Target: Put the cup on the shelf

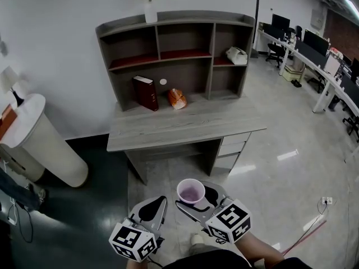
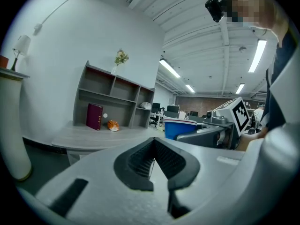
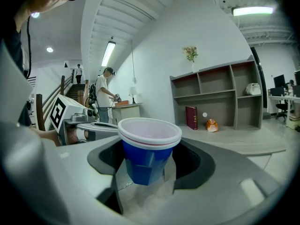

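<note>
1. Left gripper [image 1: 152, 207] sits lowest in the head view, centre-left, marker cube nearest the camera. Its jaws are clenched together with nothing between them, and the left gripper view shows the pads meeting
2. Right gripper [image 1: 197, 202] is just beside it on the right, jaws apart and grasping the cup [image 1: 190, 191], one pad on each side of its lower body
3. The cup is blue with a white rim, upright, pinkish inside. It is held in the air over the tiled floor [image 1: 269, 156], well apart from the shelf
4. Grey desk [image 1: 185, 125] is ahead, drawers at its right end, and the shelf [image 1: 213, 55] stands on its back edge against the white wall
5. On the shelf, a red book [image 1: 145, 92] leans in the lower wide compartment, with an orange item [image 1: 177, 98] near it. A white item [image 1: 236, 55] is on the right column's middle board
6. Vase with flowers [image 1: 150, 4] on the shelf top
7. White cylinder stand [image 1: 42, 142] at left, office desks with monitors [image 1: 314, 49] far right
</note>
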`<state>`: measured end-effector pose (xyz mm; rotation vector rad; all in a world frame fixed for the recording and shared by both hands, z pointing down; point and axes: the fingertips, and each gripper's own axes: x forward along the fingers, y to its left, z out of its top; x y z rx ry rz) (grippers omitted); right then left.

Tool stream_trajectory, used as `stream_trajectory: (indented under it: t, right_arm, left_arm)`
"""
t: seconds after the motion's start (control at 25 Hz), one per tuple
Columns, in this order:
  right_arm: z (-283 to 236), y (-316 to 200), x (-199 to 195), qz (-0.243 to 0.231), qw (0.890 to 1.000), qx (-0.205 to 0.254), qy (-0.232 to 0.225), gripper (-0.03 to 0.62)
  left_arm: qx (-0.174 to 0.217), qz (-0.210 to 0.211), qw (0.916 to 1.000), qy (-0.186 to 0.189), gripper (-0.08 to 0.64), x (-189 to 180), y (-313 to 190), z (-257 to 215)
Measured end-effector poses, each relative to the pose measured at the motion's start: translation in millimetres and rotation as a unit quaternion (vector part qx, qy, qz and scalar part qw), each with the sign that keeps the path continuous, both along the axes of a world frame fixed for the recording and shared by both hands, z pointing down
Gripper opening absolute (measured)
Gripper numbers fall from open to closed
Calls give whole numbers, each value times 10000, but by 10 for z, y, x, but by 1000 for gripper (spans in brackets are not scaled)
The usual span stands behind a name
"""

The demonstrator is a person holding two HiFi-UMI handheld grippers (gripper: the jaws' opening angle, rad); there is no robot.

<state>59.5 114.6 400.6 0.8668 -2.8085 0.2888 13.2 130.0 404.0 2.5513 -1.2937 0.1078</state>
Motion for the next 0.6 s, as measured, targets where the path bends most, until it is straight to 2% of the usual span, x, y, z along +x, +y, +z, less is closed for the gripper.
stream_trajectory:
  t: [0.32,0.6]
  right_arm:
    - [8,-542,141,-148,9999,16,-5,311]
    - [-31,-855,164,-230,9997,57,-44,311]
  left_arm:
    - [68,-50,9998,-166,-6,210,-561,-51]
    - [17,-214,9994,-288,-6,213,-807,-35]
